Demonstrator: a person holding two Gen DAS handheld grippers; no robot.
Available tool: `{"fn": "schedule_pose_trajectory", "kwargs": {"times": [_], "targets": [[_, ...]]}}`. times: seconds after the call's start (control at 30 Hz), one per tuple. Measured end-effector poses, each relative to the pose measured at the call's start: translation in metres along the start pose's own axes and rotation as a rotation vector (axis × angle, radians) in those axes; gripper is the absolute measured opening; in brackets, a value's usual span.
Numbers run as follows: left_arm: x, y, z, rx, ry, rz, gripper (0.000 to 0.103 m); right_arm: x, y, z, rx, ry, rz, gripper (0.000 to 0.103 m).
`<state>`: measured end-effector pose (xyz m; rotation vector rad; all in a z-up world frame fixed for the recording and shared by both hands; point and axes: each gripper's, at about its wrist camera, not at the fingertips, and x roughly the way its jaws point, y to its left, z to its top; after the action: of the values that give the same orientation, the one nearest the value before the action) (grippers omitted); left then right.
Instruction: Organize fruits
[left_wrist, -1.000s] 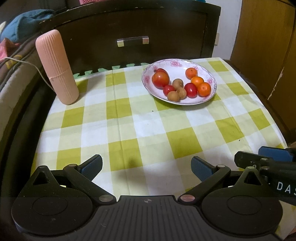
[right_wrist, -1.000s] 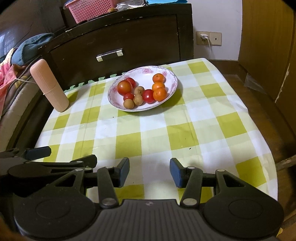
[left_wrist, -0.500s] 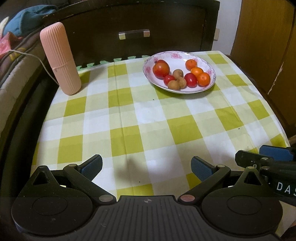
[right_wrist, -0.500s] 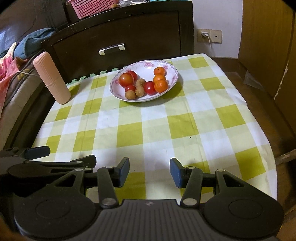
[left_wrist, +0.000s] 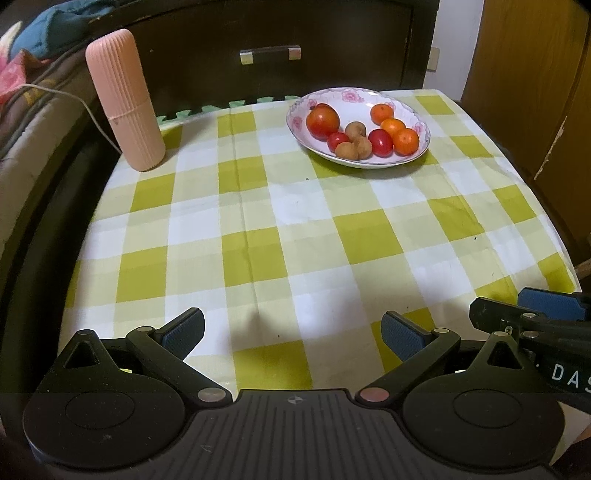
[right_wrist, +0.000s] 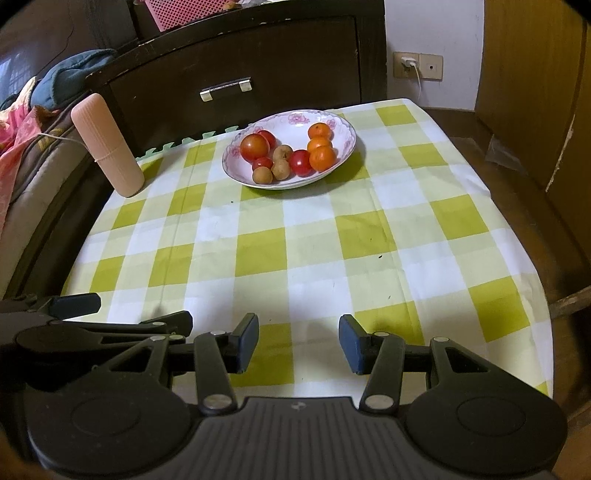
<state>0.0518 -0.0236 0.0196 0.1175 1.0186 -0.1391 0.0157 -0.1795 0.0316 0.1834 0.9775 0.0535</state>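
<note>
We hold both the left gripper (left_wrist: 291, 330) and the right gripper (right_wrist: 298, 339) with fingers spread and empty, low at the table's (left_wrist: 295, 236) near edge, while the fruits (left_wrist: 364, 133) lie gathered in the plate (left_wrist: 325, 96) at the far side.

A second red tomato (right_wrist: 267, 137) shows only as a sliver behind the large red tomato (right_wrist: 254, 146) in the white flower-rimmed bowl (right_wrist: 347, 147) in the right wrist view; in the left wrist view it is almost wholly hidden. The right gripper (left_wrist: 532, 314) is cut off by the left wrist view's right edge, its second finger out of sight and the white lettering on its black body ending at "DAS". The left gripper (right_wrist: 122, 308) runs off the right wrist view's left edge. The pink plastic basket (right_wrist: 177, 14) atop the dark wooden cabinet (right_wrist: 258, 55) is cropped by the top edge, its contents too blurred to tell
</note>
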Motion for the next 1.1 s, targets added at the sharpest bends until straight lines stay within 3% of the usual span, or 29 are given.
{"fn": "schedule_pose_trajectory", "kwargs": {"times": [1.1], "targets": [[-0.002, 0.002, -0.011, -0.027, 0.031, 0.002, 0.103, -0.004, 0.002, -0.012, 0.001, 0.018, -0.002, 0.046]]}}
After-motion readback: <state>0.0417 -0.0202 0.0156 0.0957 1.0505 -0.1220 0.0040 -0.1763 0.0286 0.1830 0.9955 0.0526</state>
